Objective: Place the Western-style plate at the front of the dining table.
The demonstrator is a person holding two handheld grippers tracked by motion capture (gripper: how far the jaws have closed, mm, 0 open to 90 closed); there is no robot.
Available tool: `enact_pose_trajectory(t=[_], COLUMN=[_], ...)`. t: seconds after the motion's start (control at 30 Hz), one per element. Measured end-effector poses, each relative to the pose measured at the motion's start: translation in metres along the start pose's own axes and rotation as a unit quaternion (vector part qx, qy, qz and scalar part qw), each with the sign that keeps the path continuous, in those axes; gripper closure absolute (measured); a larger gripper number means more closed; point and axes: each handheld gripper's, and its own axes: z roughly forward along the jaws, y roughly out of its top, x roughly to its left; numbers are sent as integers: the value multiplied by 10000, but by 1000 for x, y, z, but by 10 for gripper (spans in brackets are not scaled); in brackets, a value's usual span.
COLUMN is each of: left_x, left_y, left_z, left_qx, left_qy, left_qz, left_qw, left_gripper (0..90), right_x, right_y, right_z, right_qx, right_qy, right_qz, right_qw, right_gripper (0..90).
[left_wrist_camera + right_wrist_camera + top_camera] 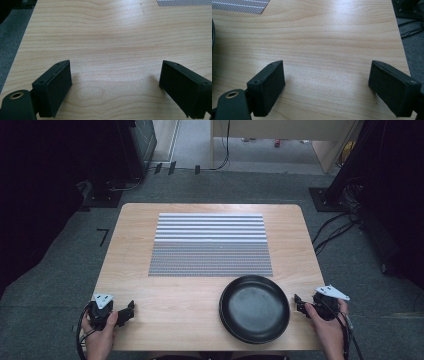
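Both tongs, left (115,85) and right (327,85), gape wide, empty, flanking a round black plate (254,308).

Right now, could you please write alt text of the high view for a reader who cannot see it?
A black plate sits near the front edge of a wooden table, in front of a striped grey mat. A person holds the left gripper and the right gripper at the front corners, both open and empty.

Bare tabletop (165,295) beside plate (255,308)
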Motion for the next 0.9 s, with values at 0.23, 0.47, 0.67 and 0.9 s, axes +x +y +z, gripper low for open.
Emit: enact_pose_trajectory(t=[0.23, 0.47, 0.67, 0.9], left_x=[-3, -21, -38, -62], left_y=[3, 11, 18, 27], left_z=[-2, -9, -14, -16], left_qx=[76, -126, -211, -255], left_qy=[3, -220, -519, -723], left_qz=[-51, -88, -180, -37], left_qw=[10000, 9996, 9983, 9970], left_gripper=[104, 99, 98, 96], right_x=[0, -1, 4, 8], right_y=[-1, 6, 10, 15], right_z=[-3, -20, -30, -37], right_qx=[-58, -460, -650, -746], right_qy=[-31, 43, 31, -11], right_qz=[175, 519, 492, 639], right_qw=[9998, 9976, 9967, 9952], right_gripper=[160, 161, 174, 216])
